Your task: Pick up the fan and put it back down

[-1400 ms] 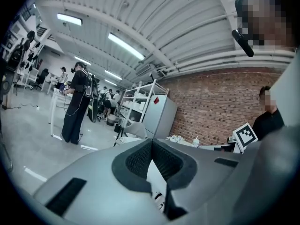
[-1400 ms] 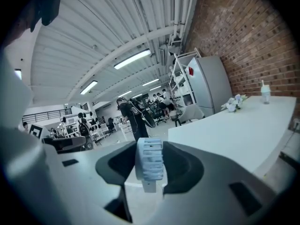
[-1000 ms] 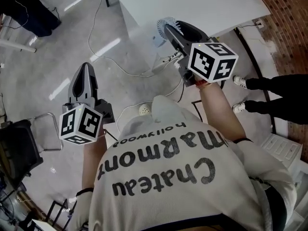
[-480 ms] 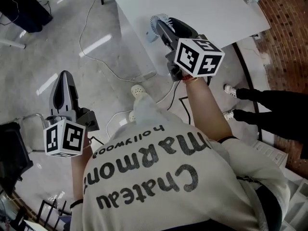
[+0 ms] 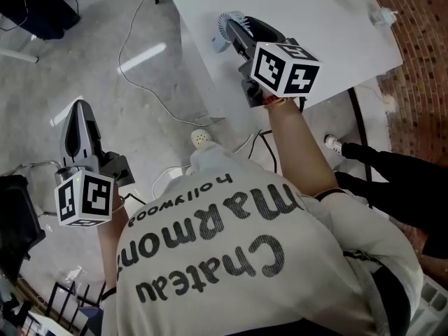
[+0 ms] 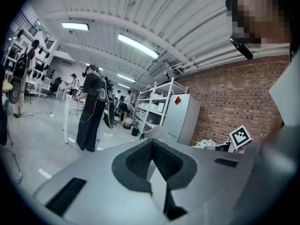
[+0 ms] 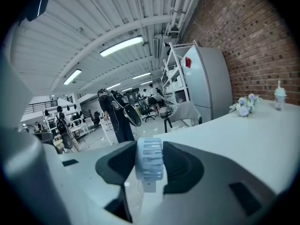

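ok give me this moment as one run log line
right tool: shut on fan, by table edge | left tool: shut, empty, over floor

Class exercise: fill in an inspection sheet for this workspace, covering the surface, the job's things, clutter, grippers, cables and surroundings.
Surface: white table over a grey floor.
Job's things: small fan at the table's edge; whether it rests there cannot be told.
Clutter: flowers and a cup at the table's far side.
Grippers: right gripper shut on the fan; left gripper shut, empty, out over the floor.
Cables: white cable looping across the floor.
Surroundings: brick wall, shelving, a standing person.
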`<state>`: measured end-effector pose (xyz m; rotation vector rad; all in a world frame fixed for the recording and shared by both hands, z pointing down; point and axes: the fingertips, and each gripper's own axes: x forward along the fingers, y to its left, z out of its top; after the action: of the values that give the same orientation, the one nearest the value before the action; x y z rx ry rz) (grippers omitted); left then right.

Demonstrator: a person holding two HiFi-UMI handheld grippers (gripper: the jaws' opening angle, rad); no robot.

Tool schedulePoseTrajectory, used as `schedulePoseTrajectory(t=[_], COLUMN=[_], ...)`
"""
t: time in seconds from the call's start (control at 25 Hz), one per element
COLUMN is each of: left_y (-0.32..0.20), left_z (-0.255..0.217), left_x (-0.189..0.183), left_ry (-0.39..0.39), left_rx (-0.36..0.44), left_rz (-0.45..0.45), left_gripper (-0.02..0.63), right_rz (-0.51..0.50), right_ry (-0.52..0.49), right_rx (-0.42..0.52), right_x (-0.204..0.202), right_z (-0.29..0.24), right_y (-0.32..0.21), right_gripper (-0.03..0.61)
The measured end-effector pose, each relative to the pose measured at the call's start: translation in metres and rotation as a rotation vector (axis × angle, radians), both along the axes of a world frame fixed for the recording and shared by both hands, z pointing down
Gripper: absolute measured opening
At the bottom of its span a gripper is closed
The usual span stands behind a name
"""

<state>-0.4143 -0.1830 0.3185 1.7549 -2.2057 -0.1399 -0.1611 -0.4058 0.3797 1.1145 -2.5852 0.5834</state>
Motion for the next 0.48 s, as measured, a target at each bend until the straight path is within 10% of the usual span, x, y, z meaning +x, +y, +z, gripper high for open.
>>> schedulePoseTrajectory(t=[0.48], left_y=[-0.009], left_z=[0.016], left_x=[-0.02], left_ry=[0.015], left_rx=[-0.049], left_rz=[-0.068], left_gripper=[0.002], right_rz=[0.001], right_ry=[0.035], right_rx=[-0.038], right_x=[-0.012], right_z=[0.034], right_y=[-0.049], right_gripper=[0.175])
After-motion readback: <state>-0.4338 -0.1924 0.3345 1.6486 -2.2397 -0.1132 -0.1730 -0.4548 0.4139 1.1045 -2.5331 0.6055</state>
